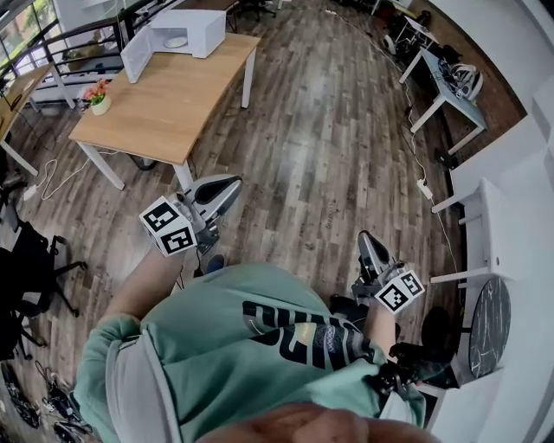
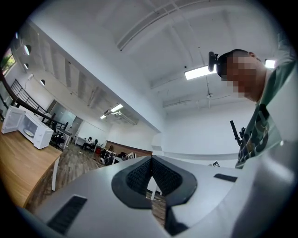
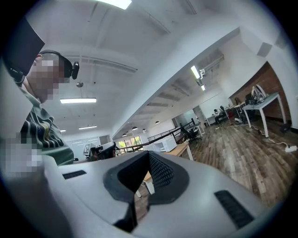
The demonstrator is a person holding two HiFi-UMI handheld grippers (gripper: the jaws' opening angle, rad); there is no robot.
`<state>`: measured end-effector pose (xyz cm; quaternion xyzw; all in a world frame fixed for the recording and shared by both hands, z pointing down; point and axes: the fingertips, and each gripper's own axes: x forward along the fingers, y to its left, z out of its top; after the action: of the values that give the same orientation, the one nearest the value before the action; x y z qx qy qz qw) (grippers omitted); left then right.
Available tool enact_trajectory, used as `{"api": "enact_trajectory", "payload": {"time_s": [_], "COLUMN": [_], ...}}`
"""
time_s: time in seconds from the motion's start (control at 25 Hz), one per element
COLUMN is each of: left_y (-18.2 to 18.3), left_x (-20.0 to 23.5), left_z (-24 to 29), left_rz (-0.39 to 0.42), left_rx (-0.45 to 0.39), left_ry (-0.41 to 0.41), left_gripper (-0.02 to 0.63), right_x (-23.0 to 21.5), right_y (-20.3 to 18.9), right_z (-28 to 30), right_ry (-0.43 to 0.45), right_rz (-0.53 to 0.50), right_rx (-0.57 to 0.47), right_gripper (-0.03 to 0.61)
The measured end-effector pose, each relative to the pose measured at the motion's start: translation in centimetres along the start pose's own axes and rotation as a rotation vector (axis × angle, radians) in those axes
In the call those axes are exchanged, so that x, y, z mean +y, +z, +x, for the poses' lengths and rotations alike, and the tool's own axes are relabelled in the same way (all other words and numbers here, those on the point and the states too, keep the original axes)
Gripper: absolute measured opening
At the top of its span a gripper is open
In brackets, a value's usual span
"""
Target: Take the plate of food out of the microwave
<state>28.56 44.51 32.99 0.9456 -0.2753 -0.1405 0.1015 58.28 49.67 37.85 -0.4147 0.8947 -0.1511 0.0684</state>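
Note:
A white microwave (image 1: 192, 26) stands at the far end of a wooden table (image 1: 173, 95), its door (image 1: 137, 57) swung open to the left. Inside it lies a pale round plate (image 1: 176, 41); what is on it is too small to make out. My left gripper (image 1: 227, 187) is held in the air over the floor, short of the table's near corner, jaws shut and empty. My right gripper (image 1: 367, 244) is lower right, also over the floor, shut on nothing. The left gripper view shows the microwave (image 2: 29, 129) far off to the left of the left gripper (image 2: 151, 161). The right gripper view has the microwave (image 3: 164, 145) beyond the right gripper (image 3: 148, 153).
A small flower pot (image 1: 99, 100) sits on the table's left corner. Office chairs (image 1: 30, 268) and cables stand at the left. White desks (image 1: 443, 85) line the right side, and a white stand with a dark round top (image 1: 489, 324) is beside my right arm. Wooden floor (image 1: 329, 147) lies ahead.

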Motion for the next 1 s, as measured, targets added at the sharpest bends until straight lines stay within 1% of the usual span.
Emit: {"api": "enact_trajectory", "payload": {"time_s": [0.08,0.2,0.32,0.4,0.52,0.64,0.76,0.88,1.0], "left_y": [0.9,2.3,4.2,5.4,5.9,5.5,5.2,4.7,3.7], "left_x": [3.2,8.3,13.5,17.0,21.2,24.4,27.0,28.7,29.7], "left_z": [-0.1,-0.7,-1.6,-2.0,-2.6,-2.8,-2.3,-1.3,0.2], "left_rz": [-0.011,-0.024,-0.014,-0.029,-0.064,-0.093,-0.118,-0.124,-0.127], "left_rx": [-0.015,-0.015,-0.023,-0.038,-0.038,-0.016,-0.009,0.003,0.021], "left_ry": [-0.012,-0.023,-0.029,-0.027,-0.023,-0.020,-0.021,-0.016,-0.001], "left_gripper": [-0.006,-0.006,-0.006,-0.006,-0.006,-0.006,-0.006,-0.006,-0.006], "right_x": [0.1,1.0,1.7,1.8,2.4,2.4,1.4,-0.1,-2.5], "right_y": [0.4,1.1,2.0,2.6,2.6,2.3,2.0,1.9,2.0], "right_z": [2.7,7.5,12.8,16.6,21.9,25.6,28.2,29.6,30.1], "right_ry": [-0.021,-0.039,-0.044,-0.040,-0.011,0.002,0.000,-0.004,0.000], "right_rz": [-0.013,-0.032,-0.068,-0.060,-0.068,-0.070,-0.061,-0.055,-0.040], "right_rx": [-0.003,0.001,0.007,-0.001,0.025,0.046,0.069,0.088,0.082], "right_gripper": [0.006,0.006,0.006,0.006,0.006,0.006,0.006,0.006,0.006]}}
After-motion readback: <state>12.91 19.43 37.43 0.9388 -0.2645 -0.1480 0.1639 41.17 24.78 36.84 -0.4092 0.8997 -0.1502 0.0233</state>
